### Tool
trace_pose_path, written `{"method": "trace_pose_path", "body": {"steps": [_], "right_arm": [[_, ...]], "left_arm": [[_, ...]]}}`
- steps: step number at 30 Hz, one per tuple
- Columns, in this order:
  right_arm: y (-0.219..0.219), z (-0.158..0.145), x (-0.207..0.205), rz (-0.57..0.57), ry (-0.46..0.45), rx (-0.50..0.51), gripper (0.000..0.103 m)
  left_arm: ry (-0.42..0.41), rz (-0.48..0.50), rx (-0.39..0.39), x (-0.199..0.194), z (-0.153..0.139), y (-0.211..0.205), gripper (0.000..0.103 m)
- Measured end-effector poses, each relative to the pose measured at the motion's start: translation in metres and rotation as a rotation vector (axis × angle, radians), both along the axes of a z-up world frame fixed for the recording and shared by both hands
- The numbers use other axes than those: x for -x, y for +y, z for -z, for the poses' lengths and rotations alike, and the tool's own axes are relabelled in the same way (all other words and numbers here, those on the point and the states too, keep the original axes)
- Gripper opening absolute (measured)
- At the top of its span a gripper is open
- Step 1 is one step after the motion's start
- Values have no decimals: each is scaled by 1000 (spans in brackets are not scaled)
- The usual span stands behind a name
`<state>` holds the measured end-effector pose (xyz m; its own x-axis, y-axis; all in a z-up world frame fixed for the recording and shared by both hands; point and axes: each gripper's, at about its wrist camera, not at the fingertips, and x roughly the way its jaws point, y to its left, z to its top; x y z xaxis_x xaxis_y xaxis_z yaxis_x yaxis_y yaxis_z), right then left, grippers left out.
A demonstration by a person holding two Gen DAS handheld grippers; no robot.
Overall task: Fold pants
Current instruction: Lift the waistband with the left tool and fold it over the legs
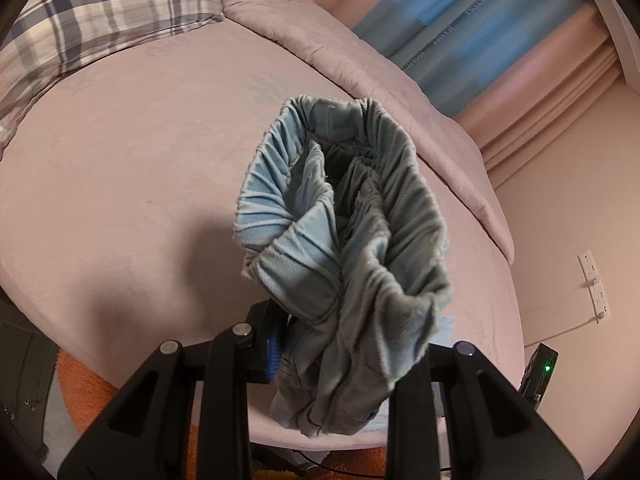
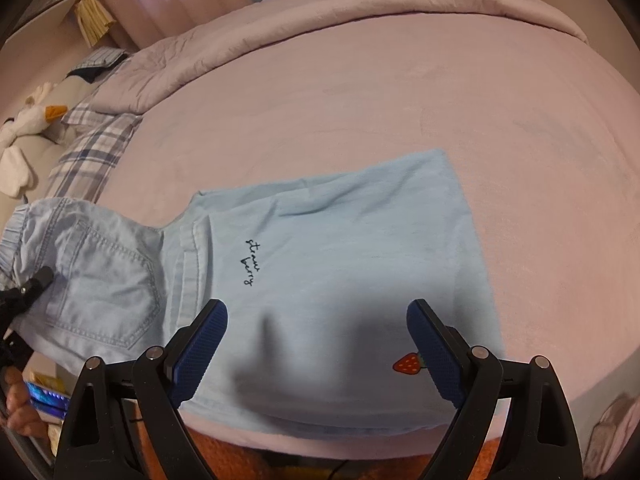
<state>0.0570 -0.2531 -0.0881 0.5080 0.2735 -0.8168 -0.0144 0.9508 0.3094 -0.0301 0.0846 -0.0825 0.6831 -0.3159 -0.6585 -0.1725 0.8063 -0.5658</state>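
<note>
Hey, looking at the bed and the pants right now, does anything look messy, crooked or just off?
Nothing damaged or spilled. The pants lie flat on the bed except the waist end: the left gripper pinches the elastic waistband, which is bunched and lifted. The right gripper hovers open above the legs.

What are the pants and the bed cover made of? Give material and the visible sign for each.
Pants: likely light-washed denim or a denim-look cotton, matte; contrast stitching on the back pocket, twill weave on the gathered elastic waistband.
Bed cover: probably a soft short-pile fleece or brushed fabric, matte pink; faint nap marks, no sheen.
</note>
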Motion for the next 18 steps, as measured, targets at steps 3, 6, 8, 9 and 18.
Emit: {"method": "trace_pose_path", "body": {"steps": [3,6,8,9,18], "right_arm": [[-5,0,0,12,0,-7,91],[-7,1,0,17,2,-2,91],[-7,2,1,19,4,-2,91],[-8,2,1,20,6,-3,91],[-15,4,1,31,13,-6,91]], "left_arm": [[-1,10,-10,-3,1,-2,27],[3,20,-4,-6,4,-2,27],[4,30,0,-10,4,-2,27],[4,33,2,-12,4,-2,27],[2,83,5,-25,5,-9,27]]}}
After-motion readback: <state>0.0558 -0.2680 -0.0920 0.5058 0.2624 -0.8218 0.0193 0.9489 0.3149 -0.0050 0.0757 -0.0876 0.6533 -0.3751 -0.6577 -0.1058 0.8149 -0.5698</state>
